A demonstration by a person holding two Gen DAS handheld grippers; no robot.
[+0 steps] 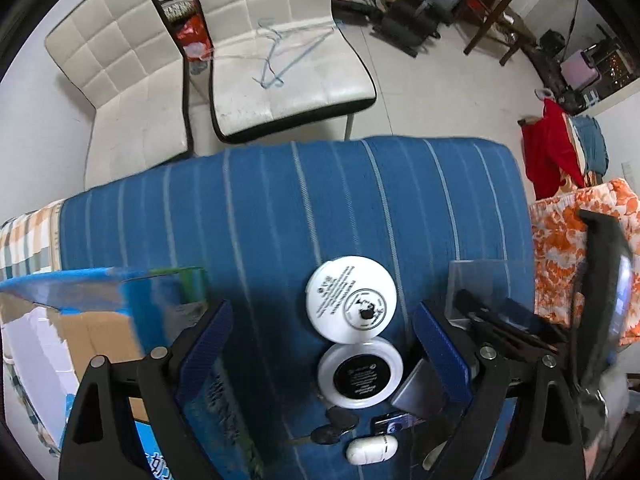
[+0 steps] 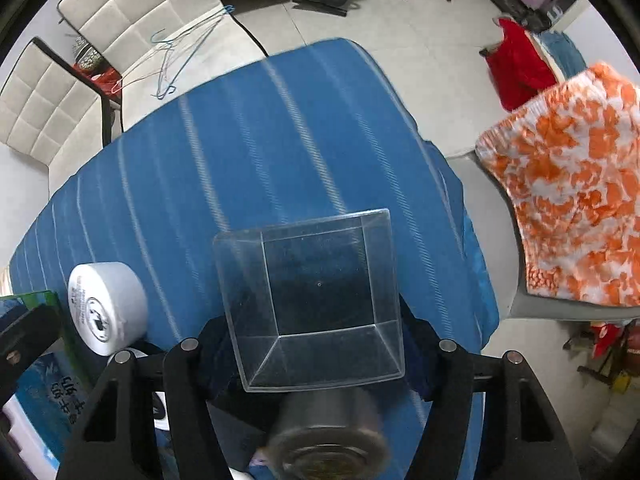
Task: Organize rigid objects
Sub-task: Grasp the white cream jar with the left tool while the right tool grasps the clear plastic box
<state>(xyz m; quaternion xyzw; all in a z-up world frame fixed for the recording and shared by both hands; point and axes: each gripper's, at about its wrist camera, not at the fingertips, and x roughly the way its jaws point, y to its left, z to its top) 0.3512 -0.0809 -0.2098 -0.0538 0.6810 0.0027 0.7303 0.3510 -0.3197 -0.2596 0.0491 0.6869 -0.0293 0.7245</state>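
My left gripper [image 1: 322, 312] hangs open over the blue striped cloth [image 1: 280, 208], pointing down. Between its blue pads [image 1: 208, 344] lie a white round jar [image 1: 351, 296] and a white dish with a black centre [image 1: 360, 374], neither of them touched. Keys [image 1: 332, 428], a white capsule [image 1: 372, 450] and a grey flat block [image 1: 420, 392] lie nearer the camera. In the right wrist view, my right gripper [image 2: 316, 340] straddles a clear plastic box [image 2: 316, 300], with the pads against its side walls. A blurred metal tin [image 2: 328, 432] sits just below the box.
A blue cardboard box [image 1: 80, 320] stands open at the left of the table. Two white padded chairs [image 1: 280, 60] stand beyond the far edge, one with wire hangers on it. An orange-patterned cloth [image 2: 572, 184] covers something at the right. The white jar [image 2: 104, 308] stands left of the clear box.
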